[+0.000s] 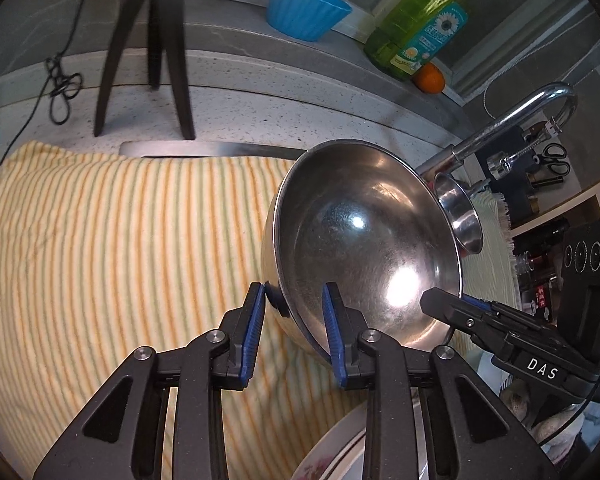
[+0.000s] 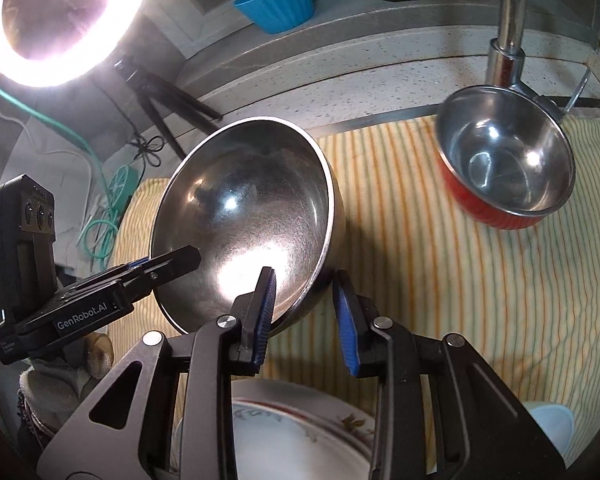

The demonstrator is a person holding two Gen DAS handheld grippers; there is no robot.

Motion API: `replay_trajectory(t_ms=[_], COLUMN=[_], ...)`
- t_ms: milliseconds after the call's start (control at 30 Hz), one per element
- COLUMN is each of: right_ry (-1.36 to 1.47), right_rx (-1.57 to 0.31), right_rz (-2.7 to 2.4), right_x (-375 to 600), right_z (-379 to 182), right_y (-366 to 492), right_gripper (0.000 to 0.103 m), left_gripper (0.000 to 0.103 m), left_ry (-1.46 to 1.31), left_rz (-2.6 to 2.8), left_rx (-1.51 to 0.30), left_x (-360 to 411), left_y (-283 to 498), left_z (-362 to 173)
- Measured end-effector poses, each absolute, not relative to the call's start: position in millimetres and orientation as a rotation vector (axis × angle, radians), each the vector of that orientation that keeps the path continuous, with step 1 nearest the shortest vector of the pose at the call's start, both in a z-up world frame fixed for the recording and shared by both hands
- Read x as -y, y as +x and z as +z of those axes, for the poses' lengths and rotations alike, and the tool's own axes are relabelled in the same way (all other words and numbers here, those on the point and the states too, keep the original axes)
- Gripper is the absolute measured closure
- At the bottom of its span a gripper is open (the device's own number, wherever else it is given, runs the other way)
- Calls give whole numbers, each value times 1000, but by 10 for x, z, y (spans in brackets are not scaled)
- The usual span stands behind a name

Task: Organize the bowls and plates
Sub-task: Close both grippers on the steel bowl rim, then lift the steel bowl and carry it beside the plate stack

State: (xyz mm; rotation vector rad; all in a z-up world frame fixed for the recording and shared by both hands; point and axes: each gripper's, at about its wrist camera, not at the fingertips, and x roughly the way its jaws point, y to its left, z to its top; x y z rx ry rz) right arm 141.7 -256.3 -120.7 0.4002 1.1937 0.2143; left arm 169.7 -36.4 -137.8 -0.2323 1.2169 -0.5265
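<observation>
Towel point(image 1: 120, 240) with yellow stripes covers the tabletop point(image 1: 240, 108), which is speckled stone. In the centre of both views I hold the large steel bowl point(image 1: 364, 240) tilted above the towel. The left gripper point(image 1: 294, 332) has its jaws clamped on the near rim, and the right gripper point(image 2: 306, 312) clamps the rim too. A small steel bowl with red outside point(image 2: 504, 168) sits at the upper right, below the faucet point(image 2: 508, 20). A blue bowl point(image 1: 306, 6) stands on the back ledge beside a green soap bottle point(image 1: 420, 24). Plates point(image 2: 292, 432) lie at the bottom edge.
</observation>
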Motion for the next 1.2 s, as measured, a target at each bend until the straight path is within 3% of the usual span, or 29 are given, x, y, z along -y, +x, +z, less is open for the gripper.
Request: replay_trajectory(t_ms=[667, 1200], right_ry=[272, 160], right_rx=[-1217, -1297], right_rz=[466, 618], right_x=[1594, 967], right_z=[-998, -1153], right_y=[803, 349], right_gripper=[72, 72], left_gripper=[77, 77], left_ry=[-344, -448], left_rz=[-344, -222], left_rx=[-1176, -1195], left_x=[-550, -1111], left_y=[776, 111], left_z=[-1192, -1319])
